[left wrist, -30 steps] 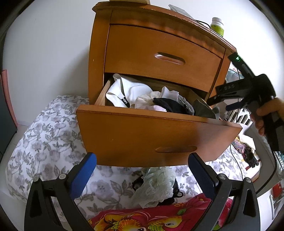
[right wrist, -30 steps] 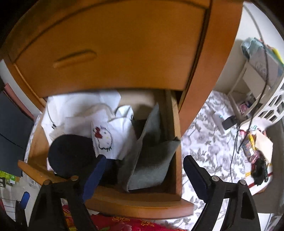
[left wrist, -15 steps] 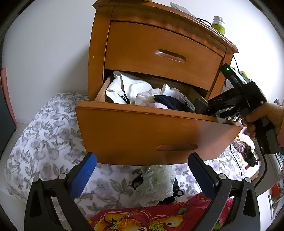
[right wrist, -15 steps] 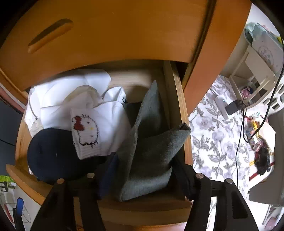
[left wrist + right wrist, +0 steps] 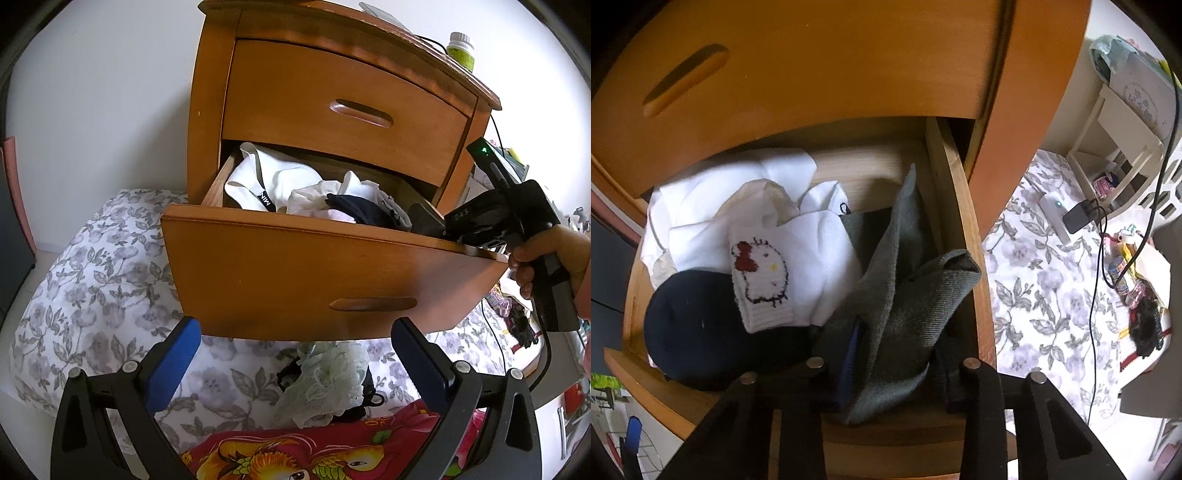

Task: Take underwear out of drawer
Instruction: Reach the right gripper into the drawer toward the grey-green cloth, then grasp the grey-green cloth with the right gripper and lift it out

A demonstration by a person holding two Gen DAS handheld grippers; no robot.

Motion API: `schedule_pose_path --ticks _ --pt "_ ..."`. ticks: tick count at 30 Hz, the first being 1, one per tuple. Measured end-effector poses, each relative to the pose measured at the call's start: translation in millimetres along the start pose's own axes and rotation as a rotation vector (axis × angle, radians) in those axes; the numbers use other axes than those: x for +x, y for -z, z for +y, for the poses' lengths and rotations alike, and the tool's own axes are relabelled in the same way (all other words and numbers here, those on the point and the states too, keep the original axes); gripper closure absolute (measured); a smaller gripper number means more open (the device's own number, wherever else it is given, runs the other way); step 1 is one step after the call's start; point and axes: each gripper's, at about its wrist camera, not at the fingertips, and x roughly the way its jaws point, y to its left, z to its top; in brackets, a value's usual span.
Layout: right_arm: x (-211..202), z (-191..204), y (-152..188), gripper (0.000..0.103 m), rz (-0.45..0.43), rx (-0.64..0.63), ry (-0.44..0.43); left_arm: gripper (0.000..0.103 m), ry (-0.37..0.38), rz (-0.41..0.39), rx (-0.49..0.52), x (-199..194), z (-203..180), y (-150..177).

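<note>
The lower drawer [image 5: 295,273] of a wooden nightstand stands pulled out, full of clothes. At its right end lies a grey underwear piece [image 5: 908,302], and my right gripper [image 5: 897,362] is shut on its near fold. One blue pad [image 5: 853,354] shows; the cloth hides the other. Beside it lie a white cat-face sock [image 5: 761,273], a navy item [image 5: 690,325] and white garments [image 5: 266,181]. In the left wrist view the right gripper [image 5: 443,225] reaches over the drawer's right corner, held by a hand [image 5: 546,254]. My left gripper [image 5: 295,365] hangs open below the drawer front, holding nothing.
Pale green lace underwear [image 5: 325,384] and a black piece lie on the floral bedding [image 5: 92,277] under the drawer. A red printed cloth [image 5: 295,454] is nearest. The top drawer [image 5: 343,110] is closed, with a bottle [image 5: 460,48] above. A white shelf [image 5: 1108,147] and cables stand right.
The right gripper has come down into the drawer's right end, and its fingers have closed from wide apart onto the grey underwear. The left gripper has hardly moved.
</note>
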Motion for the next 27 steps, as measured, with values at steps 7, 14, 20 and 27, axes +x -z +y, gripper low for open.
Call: schedule_pose_path --ticks 7,14,20,27 --pt "-2.6 -5.9 1.0 0.084 -0.021 0.005 -0.018 0.001 -0.014 0.020 0.005 4.3 -0.3 1.4" --pt "-13.3 -13.1 5.4 0.089 -0.057 0.024 -0.042 0.000 -0.014 0.025 0.004 4.8 0.6 2.0" --pt "-36.9 -17.3 10.6 0.090 -0.123 0.061 -0.112 0.001 -0.022 0.029 -0.005 4.1 2.0 2.1" --pt "-46.0 -29.5 20.2 0.090 -0.162 0.170 -0.235 0.001 -0.027 0.031 0.020 2.2 -5.5 3.1"
